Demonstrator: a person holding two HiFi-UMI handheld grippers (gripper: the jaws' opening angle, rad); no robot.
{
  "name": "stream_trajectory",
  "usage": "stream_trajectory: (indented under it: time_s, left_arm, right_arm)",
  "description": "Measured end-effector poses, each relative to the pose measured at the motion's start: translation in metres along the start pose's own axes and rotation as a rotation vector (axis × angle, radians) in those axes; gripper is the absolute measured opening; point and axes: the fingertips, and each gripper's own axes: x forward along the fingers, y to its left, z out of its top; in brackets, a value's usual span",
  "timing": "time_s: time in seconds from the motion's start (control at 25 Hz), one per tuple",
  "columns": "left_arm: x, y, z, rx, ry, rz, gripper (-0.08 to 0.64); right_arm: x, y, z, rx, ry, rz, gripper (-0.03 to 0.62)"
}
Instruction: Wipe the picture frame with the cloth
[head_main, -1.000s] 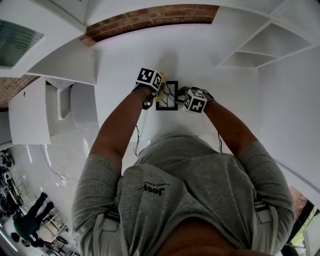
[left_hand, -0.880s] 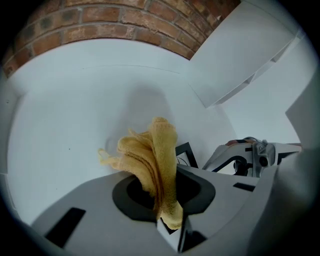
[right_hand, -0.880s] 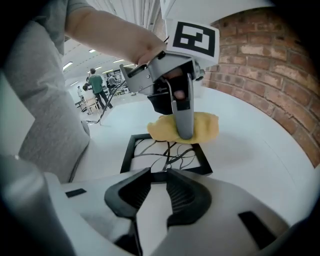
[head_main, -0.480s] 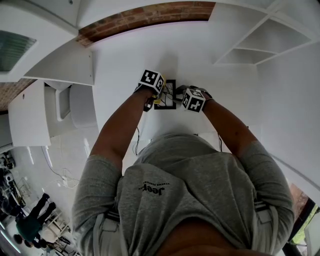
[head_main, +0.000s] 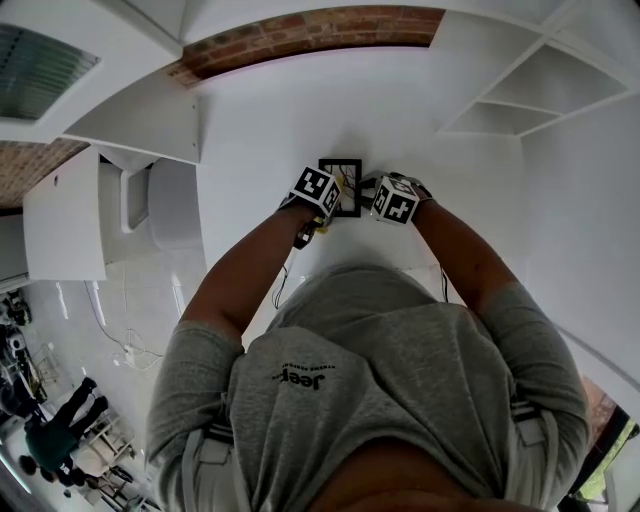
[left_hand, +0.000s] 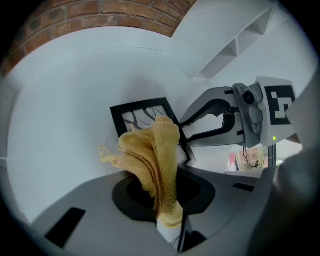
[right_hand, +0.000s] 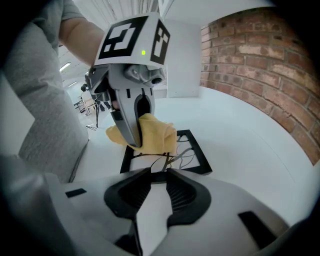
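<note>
Picture frame (head_main: 340, 163): black, flat on the white table (head_main: 270, 120), at 12 o'clock from me, between my two claws. Its long axis runs 12 to 6 in the head view.

Cloth (left_hand: 155, 155): yellow and bunched, with the free end lying on the frame's 9 o'clock side.

Left gripper (left_hand: 170, 220): jaws pinching the cloth. This is the wiping hand, with the frame just past its tip at 12.

Right gripper (right_hand: 154, 172): jaws nipped on the frame's 3 o'clock rim, I judge, steadying it.

Next stroke: best run along the long axis.

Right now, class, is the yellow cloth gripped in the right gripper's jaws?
No, the left gripper view shows the cloth clamped between the left gripper's own jaws.
</note>
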Motion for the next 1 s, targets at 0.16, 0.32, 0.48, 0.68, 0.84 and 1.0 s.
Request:
stream_trajectory:
  time_s: [0.16,0.32,0.48,0.68,0.84,1.0]
  left_arm:
    - [-0.004,-0.006,-0.012,-0.011,-0.009,-0.012,0.086]
    - [-0.004,-0.008,-0.023,-0.012,-0.005,-0.02,0.086]
    - [-0.003,-0.011,-0.029,-0.009,0.005,-0.03,0.086]
    - [-0.003,-0.011,-0.03,-0.001,0.002,-0.032,0.086]
    - [-0.002,-0.011,-0.03,0.012,0.002,-0.03,0.086]
    - [-0.002,-0.011,-0.029,0.021,0.004,-0.033,0.086]
  right_arm:
    - [-0.001,0.0,0.0,0.003,0.0,-0.003,0.104]
    - [0.0,0.0,0.0,0.006,-0.003,-0.007,0.104]
    - [0.0,0.0,0.0,0.01,0.0,-0.007,0.104]
    - [-0.001,0.0,0.0,0.018,-0.005,-0.016,0.103]
    - [0.0,0.0,0.0,0.028,-0.002,-0.024,0.1]
    - [-0.001,0.001,0.0,0.043,0.0,-0.036,0.089]
